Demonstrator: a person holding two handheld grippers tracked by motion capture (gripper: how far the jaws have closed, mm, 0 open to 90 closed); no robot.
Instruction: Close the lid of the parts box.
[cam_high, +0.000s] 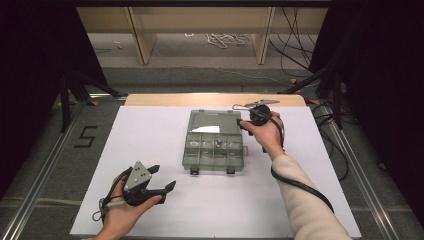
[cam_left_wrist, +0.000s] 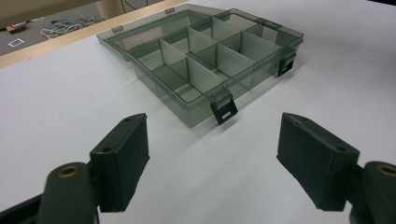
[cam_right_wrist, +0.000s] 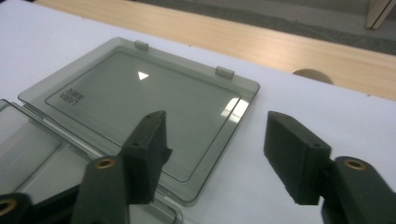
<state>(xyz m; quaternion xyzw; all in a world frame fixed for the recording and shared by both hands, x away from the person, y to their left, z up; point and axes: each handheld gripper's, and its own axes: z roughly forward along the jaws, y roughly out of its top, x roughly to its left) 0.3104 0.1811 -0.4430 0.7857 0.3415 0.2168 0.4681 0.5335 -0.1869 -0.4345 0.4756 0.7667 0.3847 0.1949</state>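
A clear grey compartment box (cam_high: 214, 159) lies open in the middle of the white table, its lid (cam_high: 215, 122) folded flat on the far side. In the left gripper view the box (cam_left_wrist: 205, 60) has several divided compartments that look empty, and two black latches on its near wall. My left gripper (cam_high: 165, 177) hovers near the table's front left, open and empty, jaws (cam_left_wrist: 212, 158) pointing at the box. My right gripper (cam_high: 246, 125) sits at the box's far right corner, open, with its fingers (cam_right_wrist: 215, 154) above the right edge of the lid (cam_right_wrist: 140, 102).
The white sheet (cam_high: 150, 135) covers the table, with a bare wooden strip (cam_high: 215, 99) along the far edge. Black curtains stand at both sides. Cables (cam_high: 300, 55) and metal rails (cam_high: 350, 150) run on the floor around the table.
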